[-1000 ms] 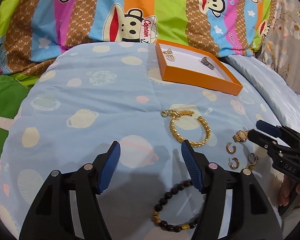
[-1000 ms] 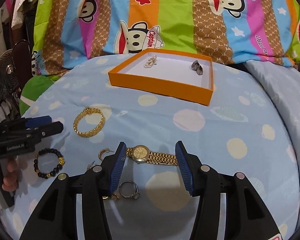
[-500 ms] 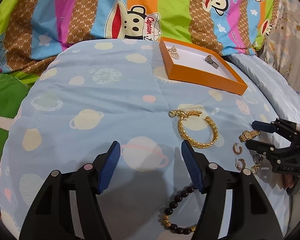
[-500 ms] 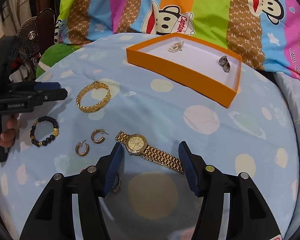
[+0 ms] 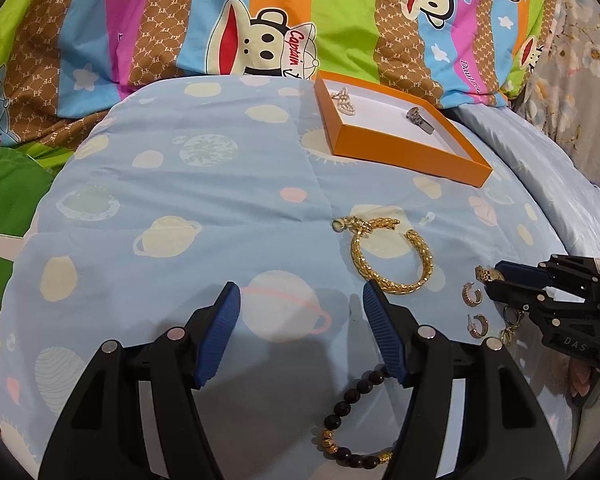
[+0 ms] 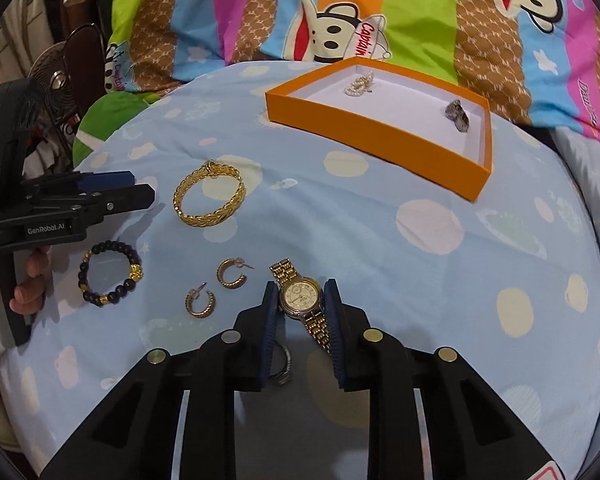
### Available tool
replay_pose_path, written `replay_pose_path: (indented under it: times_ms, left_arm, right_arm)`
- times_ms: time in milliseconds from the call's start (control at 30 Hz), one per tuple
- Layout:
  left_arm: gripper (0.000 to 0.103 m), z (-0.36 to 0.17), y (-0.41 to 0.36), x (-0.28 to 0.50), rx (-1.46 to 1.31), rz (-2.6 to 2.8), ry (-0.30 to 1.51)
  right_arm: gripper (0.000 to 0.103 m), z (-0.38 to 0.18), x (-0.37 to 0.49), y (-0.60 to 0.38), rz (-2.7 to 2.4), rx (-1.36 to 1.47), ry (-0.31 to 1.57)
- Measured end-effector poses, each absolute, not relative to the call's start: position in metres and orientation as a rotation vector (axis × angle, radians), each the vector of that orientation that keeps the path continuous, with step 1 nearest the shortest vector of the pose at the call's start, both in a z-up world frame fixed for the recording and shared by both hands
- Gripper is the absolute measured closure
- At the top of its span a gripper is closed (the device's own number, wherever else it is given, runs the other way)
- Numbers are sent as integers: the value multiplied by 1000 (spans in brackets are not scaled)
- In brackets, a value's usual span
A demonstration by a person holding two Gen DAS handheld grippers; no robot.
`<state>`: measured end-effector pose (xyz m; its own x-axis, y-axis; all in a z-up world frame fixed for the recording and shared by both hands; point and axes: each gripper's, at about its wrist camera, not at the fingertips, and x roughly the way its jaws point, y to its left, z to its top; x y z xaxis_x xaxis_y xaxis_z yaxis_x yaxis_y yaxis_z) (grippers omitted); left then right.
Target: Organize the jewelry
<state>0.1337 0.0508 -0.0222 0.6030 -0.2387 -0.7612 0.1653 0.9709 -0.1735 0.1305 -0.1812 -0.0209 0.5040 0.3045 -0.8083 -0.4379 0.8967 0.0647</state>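
A gold watch [image 6: 300, 298] lies on the blue planet-print cover, and my right gripper [image 6: 299, 286] is closing, its blue pads against both sides of the watch face. My left gripper [image 5: 300, 300] hovers open over bare cover with nothing between its fingers. A black-and-gold bead bracelet [image 5: 352, 420] lies under its right finger. A gold braided bracelet [image 6: 209, 200] and two gold hoop earrings [image 6: 232, 276] lie left of the watch. An orange box [image 6: 372, 136] at the back holds a pearl piece [image 6: 359, 84] and a dark silver piece [image 6: 457, 116].
A ring [image 6: 282, 364] lies partly hidden under my right gripper's left finger. A striped monkey-print blanket [image 5: 260, 20] rises behind the box. A green cushion [image 5: 8, 192] sits at the left edge. A person's hand [image 6: 26, 280] grips the left tool.
My right gripper's jaws have narrowed from wide apart to touching the watch face, and the view has swung so the watch now sits between them. The left gripper has stayed put and open.
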Motion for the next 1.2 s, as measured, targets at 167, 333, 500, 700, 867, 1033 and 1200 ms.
replay_pose_path:
  times_ms: [167,333,500,700,867,1033,1200]
  left_arm:
    - [41,-22,49,133,-85,-242,897]
    - [41,-17,54,142,-52,-270,900]
    - [41,-14,56,168,66,-377,918]
    - [41,-28,44,192,243,-463,902]
    - [42,-28,22,198,274,-490,884]
    - [45,-28,3,196,269,-517,883]
    - [66,-24,-12,189,246,-545,873]
  right_arm:
    - [80,-22,133,-176,387,-123,925]
    - [81,-23,129,-175,364,-122,898]
    - [82,-24,133,-183,382,-63,909]
    - [82,-24,133,-184,385,-50,910]
    - [82,-24,135,-186,391,-33,912]
    - [82,-25,134,-186,390,-35,911]
    - [82,-25,134,-185,385,-43,909]
